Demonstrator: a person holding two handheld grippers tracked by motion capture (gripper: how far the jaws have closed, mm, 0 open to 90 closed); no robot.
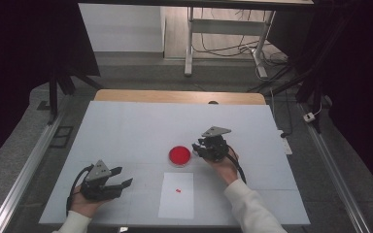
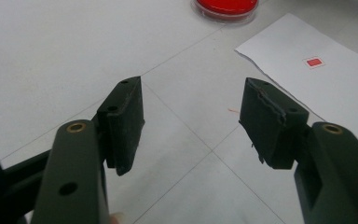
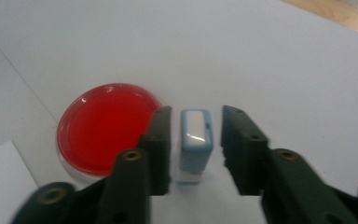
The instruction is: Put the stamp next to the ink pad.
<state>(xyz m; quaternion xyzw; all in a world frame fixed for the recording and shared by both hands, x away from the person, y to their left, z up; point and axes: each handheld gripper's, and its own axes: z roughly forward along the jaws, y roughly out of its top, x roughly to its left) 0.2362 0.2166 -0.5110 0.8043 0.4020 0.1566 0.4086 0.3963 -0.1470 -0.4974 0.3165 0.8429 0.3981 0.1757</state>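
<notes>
- The right gripper (image 3: 196,140) hangs over the white table top (image 1: 126,126), just right of a round clear dish filled with red ink (image 3: 103,127).
- A small rectangular stamp with a pale blue body and white top (image 3: 195,140) stands upright between its black jaws. The jaws are parted, with a visible gap on the right side of the stamp; on the left side the pad sits very close, and I cannot tell whether it touches.
- In the high view the right gripper (image 1: 200,148) sits beside the red dish (image 1: 179,155), near the table's middle.
- A white sheet of paper (image 1: 176,204) lies nearer the person, bearing a small red rectangular stamp mark (image 1: 178,190).
- The left gripper (image 1: 121,177) rests low at the table's near left, well apart from the dish, its jaws (image 2: 191,126) spread moderately wide with nothing between them.
</notes>
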